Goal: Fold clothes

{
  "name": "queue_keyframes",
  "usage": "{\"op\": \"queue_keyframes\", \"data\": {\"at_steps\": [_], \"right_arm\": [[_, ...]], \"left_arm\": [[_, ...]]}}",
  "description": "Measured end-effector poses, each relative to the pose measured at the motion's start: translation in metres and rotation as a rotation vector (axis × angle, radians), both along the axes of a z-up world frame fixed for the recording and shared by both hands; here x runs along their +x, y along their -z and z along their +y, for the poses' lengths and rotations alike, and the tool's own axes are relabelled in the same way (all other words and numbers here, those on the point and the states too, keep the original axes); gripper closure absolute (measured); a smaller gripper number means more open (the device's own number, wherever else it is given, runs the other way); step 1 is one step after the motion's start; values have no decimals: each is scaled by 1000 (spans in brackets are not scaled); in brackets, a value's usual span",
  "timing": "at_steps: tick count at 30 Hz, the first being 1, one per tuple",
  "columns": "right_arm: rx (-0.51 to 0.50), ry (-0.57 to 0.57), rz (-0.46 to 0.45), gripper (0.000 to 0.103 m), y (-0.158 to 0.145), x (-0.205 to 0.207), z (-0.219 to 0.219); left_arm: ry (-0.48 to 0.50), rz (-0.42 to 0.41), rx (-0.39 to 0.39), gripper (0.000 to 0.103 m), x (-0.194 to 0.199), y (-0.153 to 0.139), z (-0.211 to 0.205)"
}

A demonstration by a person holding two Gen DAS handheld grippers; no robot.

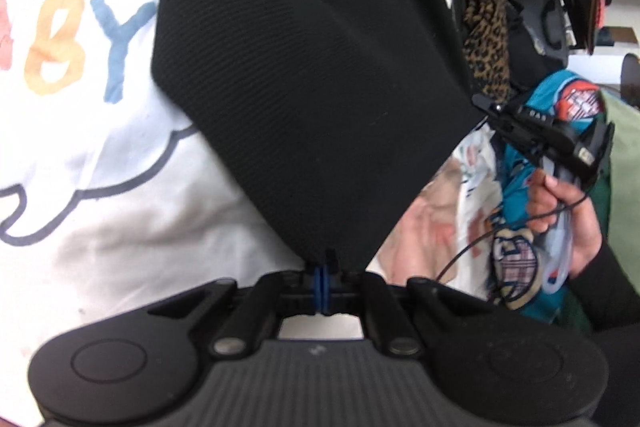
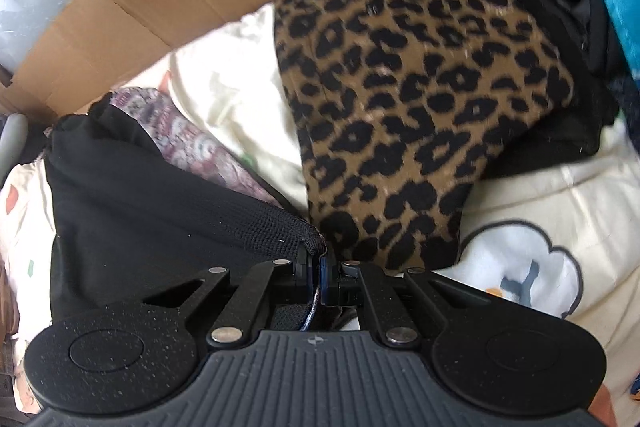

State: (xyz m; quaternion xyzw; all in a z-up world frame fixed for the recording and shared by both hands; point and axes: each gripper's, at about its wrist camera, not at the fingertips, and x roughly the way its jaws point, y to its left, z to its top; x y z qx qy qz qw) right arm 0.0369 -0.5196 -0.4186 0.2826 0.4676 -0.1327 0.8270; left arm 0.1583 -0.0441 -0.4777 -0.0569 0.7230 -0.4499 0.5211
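Both grippers clamped on the black cloth: left gripper pinches one corner, right gripper pinches another. Cloth hangs stretched between them over the white printed sheet. Leopard garment lies on the sheet just beyond, cardboard box behind it.

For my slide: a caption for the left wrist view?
Left gripper and right gripper pinch a black garment over white bedding.

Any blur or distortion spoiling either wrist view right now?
Left wrist view: fisheye bends the edges; black garment sharp, the clothes pile beyond the hand smeared. Right wrist view: leopard-print garment slightly motion-blurred, corners darkened; black fabric by the right gripper crisp.
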Motion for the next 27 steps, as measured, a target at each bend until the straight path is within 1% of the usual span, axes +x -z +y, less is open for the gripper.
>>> {"op": "queue_keyframes", "data": {"at_steps": [2,6,8,13,15,21,22,23,24,25,26,27], "right_arm": [[16,10,-3,101,6,0,-3],[-2,-1,-9,101,8,0,-3],[-17,-7,-7,101,5,0,-1],[-41,-1,7,101,3,-3,-2],[-41,6,13,101,6,-5,-4],[-46,19,30,99,14,-2,-7],[-44,23,34,89,15,-1,-8],[-37,33,39,86,15,-2,-10],[-24,46,42,85,13,-3,-12],[-14,56,44,83,12,-4,-14],[-16,61,43,80,9,-5,-14],[-23,65,40,78,6,-7,-13]], "left_arm": [[-6,3,-4,102,1,-1,2],[22,-19,10,102,1,-4,0],[25,-3,3,102,3,-7,2],[37,1,-9,102,8,-12,4],[48,-17,7,102,7,-8,1],[40,-6,47,101,4,9,-6],[47,-2,52,99,4,9,-7],[55,1,57,94,3,8,-8],[63,4,63,92,4,6,-7],[69,1,69,87,6,3,-5],[76,-6,78,84,9,0,-4],[79,-13,89,79,12,-4,-2]]}}
